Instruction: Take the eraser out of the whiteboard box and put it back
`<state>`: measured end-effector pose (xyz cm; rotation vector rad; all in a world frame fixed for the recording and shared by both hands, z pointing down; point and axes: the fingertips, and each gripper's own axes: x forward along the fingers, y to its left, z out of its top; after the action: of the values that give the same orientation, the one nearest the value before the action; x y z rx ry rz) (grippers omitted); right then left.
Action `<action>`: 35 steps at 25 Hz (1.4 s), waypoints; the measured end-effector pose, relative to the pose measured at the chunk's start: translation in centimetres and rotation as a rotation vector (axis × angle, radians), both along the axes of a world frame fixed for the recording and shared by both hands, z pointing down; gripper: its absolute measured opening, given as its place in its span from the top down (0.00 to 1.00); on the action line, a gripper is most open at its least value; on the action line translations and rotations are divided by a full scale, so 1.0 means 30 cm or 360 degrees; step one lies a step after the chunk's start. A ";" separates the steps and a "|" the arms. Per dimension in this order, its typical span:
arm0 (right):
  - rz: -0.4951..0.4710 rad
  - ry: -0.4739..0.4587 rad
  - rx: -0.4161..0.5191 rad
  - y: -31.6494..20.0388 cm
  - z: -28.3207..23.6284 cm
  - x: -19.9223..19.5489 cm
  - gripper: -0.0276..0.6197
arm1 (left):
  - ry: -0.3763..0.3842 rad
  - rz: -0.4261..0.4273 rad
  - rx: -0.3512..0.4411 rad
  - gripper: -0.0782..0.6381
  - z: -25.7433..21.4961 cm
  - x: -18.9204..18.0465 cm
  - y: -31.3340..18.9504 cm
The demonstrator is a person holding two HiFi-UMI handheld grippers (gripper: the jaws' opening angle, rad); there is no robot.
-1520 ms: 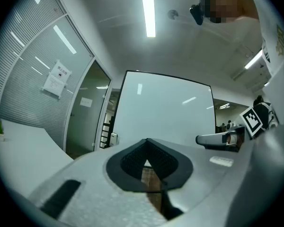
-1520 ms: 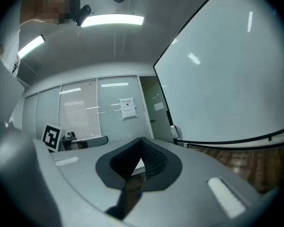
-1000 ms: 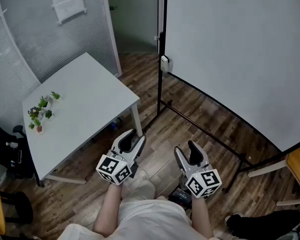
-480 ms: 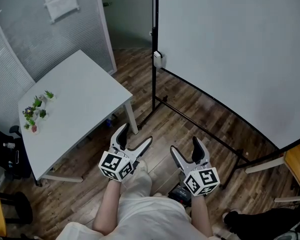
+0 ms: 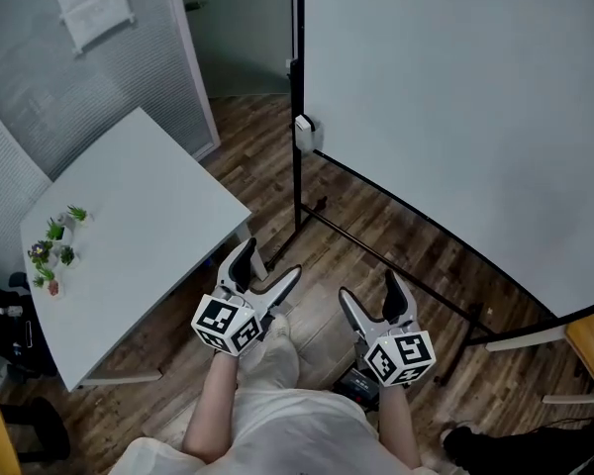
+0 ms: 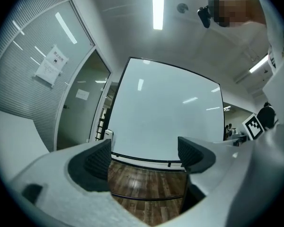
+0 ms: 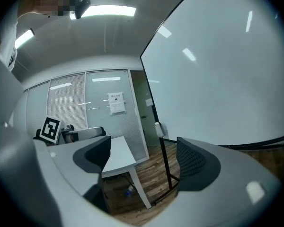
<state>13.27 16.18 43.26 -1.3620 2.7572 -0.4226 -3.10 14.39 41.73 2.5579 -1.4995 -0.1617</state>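
Whiteboard box (image 5: 303, 133), small and white, sits on the black post at the left edge of the whiteboard (image 5: 455, 117), well apart from both grippers; whether the eraser lies inside cannot be made out. Left gripper (image 5: 267, 263) and right gripper (image 5: 368, 287), held low over the wooden floor (image 5: 356, 206), have just been opening and stand spread wide, nothing between the jaws. A white tabletop (image 5: 129, 216) bearing small plants (image 5: 54, 250) stands at left.

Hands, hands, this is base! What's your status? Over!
Jaws just opened, empty: left gripper, right gripper. Ahead: box on whiteboard frame; eraser unseen. Nothing blocking.
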 end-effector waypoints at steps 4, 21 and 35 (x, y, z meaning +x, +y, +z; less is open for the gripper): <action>0.0068 0.0007 -0.0030 -0.221 0.000 -0.041 0.29 | -0.0048 0.0062 -0.0036 0.28 0.000 -0.041 -0.239; 0.0277 0.0098 -0.0080 -0.818 0.020 -0.270 0.25 | -0.0041 0.0263 -0.0083 0.28 0.034 -0.254 -0.936; 0.0328 0.0112 -0.0070 -0.874 0.008 -0.287 0.26 | -0.0124 0.0419 -0.0055 0.34 0.044 -0.196 -1.021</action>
<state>4.65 -10.04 43.49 -1.6817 2.6372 -0.4339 -8.98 -16.25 43.05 2.7298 -1.1614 -0.0012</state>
